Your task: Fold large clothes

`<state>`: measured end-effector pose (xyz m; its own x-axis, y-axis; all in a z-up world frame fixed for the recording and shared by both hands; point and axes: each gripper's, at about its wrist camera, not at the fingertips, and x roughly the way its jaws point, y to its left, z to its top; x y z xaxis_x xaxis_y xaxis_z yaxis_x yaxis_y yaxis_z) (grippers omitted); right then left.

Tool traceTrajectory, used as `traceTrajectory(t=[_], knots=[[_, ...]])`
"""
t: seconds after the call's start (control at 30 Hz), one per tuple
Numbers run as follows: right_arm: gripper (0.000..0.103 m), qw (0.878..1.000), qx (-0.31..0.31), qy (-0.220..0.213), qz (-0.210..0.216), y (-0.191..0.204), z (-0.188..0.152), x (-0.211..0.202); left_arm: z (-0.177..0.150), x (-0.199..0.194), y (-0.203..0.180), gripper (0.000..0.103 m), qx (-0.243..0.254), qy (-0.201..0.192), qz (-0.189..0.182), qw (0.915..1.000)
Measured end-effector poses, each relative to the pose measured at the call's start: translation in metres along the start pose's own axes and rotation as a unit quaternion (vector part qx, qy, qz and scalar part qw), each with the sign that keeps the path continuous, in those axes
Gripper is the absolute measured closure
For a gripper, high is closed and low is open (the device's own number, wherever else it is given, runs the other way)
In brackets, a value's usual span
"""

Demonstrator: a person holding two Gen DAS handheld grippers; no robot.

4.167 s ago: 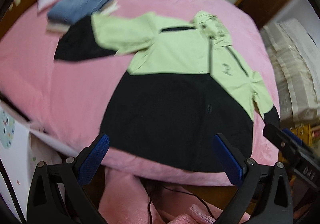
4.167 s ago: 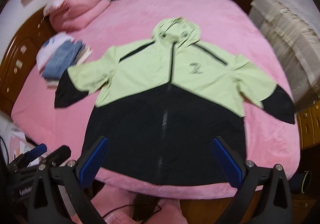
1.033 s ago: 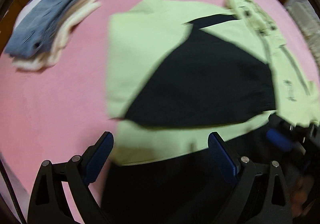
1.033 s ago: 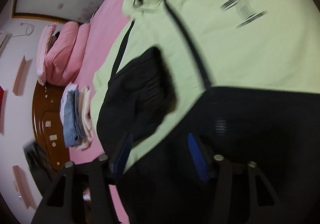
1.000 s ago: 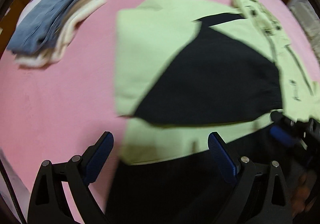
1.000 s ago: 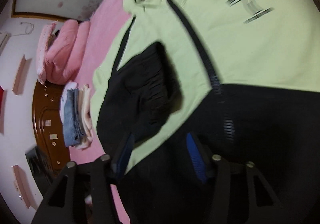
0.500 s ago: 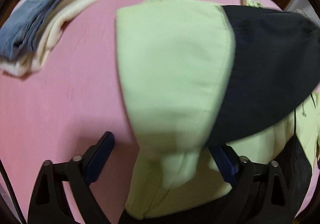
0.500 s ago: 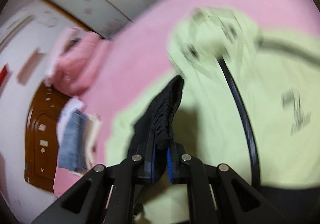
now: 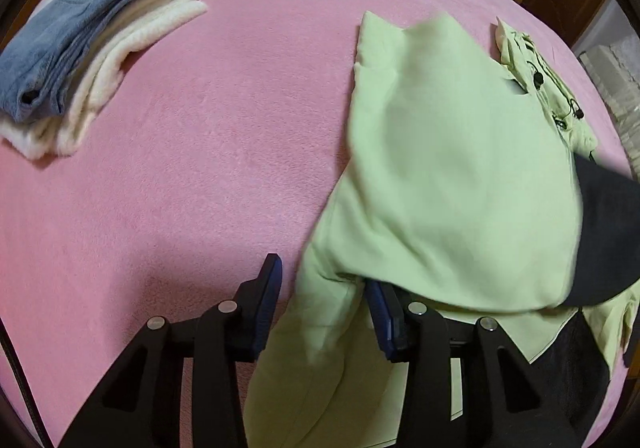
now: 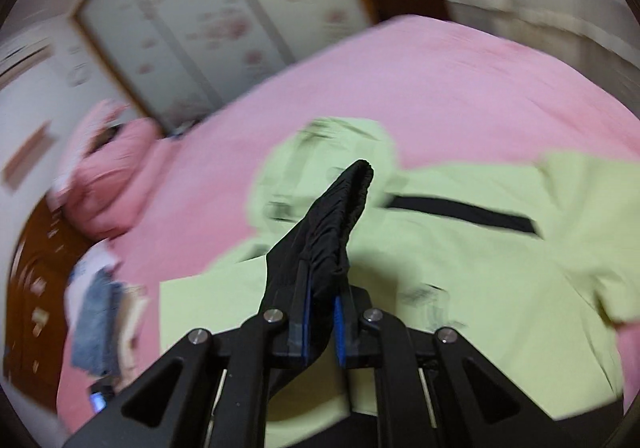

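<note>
A lime-green and black hooded jacket [image 9: 452, 167] lies front up on the pink bed [image 9: 200, 175]. My right gripper [image 10: 322, 312] is shut on the black cuff [image 10: 340, 215] of its left sleeve and holds it up over the jacket's chest [image 10: 480, 268], near the hood [image 10: 320, 155]. In the left wrist view the lifted sleeve drapes across to the right, its black end [image 9: 608, 232] at the frame edge. My left gripper [image 9: 324, 300] points down at the jacket's left edge. Its jaws are closing with a green fold between them, and the left pad [image 9: 272, 288] stands clear of the cloth.
A stack of folded clothes with blue jeans on top [image 9: 80, 47] sits at the bed's far left. Pink bedding [image 10: 108, 183] is piled by the wooden headboard [image 10: 24, 308]. Flowered wardrobe doors [image 10: 200, 7] stand beyond the bed.
My right gripper shut on the black cuff and lifted it off the jacket, pulling the sleeve up and across to the right. My left gripper's jaws narrowed around the jacket's green edge.
</note>
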<state>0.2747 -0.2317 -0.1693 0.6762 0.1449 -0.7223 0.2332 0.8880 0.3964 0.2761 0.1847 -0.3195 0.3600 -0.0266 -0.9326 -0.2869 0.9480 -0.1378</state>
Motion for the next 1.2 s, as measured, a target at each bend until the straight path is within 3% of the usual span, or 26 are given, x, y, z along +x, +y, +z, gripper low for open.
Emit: traceTrajectory(t=[0.2, 0.37, 0.6, 0.7, 0.8, 0.87, 0.93, 1.0, 1.03, 1.07, 1.1, 1.13, 1.2], knots=[[0.094, 0.993, 0.060, 0.073, -0.071, -0.062, -0.030, 0.034, -0.006, 0.004, 0.004, 0.073, -0.051, 0.000, -0.018, 0.9985], [0.092, 0.986, 0.028, 0.106, -0.129, -0.064, -0.053, 0.046, -0.017, 0.006, 0.012, 0.073, -0.108, 0.008, -0.023, 0.9938], [0.088, 0.984, -0.010, 0.077, -0.162, -0.062, -0.054, 0.047, -0.019, 0.006, -0.006, 0.071, -0.077, 0.017, 0.022, 0.9966], [0.079, 0.980, -0.047, 0.082, -0.173, -0.063, -0.044, 0.056, -0.019, 0.005, -0.006, 0.071, -0.075, 0.019, 0.026, 0.9967], [0.071, 0.966, -0.080, 0.060, -0.237, -0.063, -0.035, 0.050, -0.016, 0.001, -0.010, 0.069, -0.085, 0.011, 0.036, 0.9957], [0.071, 0.953, -0.085, 0.027, -0.291, -0.067, -0.030, 0.033, -0.020, -0.017, -0.018, 0.065, -0.081, -0.025, 0.046, 0.9953], [0.071, 0.961, -0.066, 0.011, -0.270, -0.072, -0.029, 0.017, -0.030, -0.047, -0.039, 0.064, -0.039, -0.085, 0.075, 0.9927], [0.071, 0.973, -0.045, 0.021, -0.227, -0.073, -0.031, 0.008, -0.041, -0.070, -0.061, 0.064, 0.005, -0.130, 0.116, 0.9847], [0.072, 0.978, -0.028, 0.030, -0.207, -0.071, -0.034, 0.004, -0.047, -0.079, -0.072, 0.065, 0.027, -0.145, 0.117, 0.9822], [0.081, 0.983, -0.012, 0.037, -0.181, -0.067, -0.038, 0.004, -0.051, -0.086, -0.083, 0.065, 0.048, -0.150, 0.103, 0.9821], [0.089, 0.989, 0.003, 0.051, -0.142, -0.060, -0.043, 0.009, -0.052, -0.090, -0.096, 0.067, 0.071, -0.136, 0.066, 0.9860], [0.100, 0.993, 0.014, 0.073, -0.091, -0.051, -0.051, 0.016, -0.050, -0.089, -0.102, 0.078, 0.080, -0.118, 0.043, 0.9888], [0.102, 0.993, 0.027, 0.115, 0.001, -0.026, -0.071, 0.032, -0.042, -0.073, -0.119, 0.096, 0.092, -0.059, 0.003, 0.9940]])
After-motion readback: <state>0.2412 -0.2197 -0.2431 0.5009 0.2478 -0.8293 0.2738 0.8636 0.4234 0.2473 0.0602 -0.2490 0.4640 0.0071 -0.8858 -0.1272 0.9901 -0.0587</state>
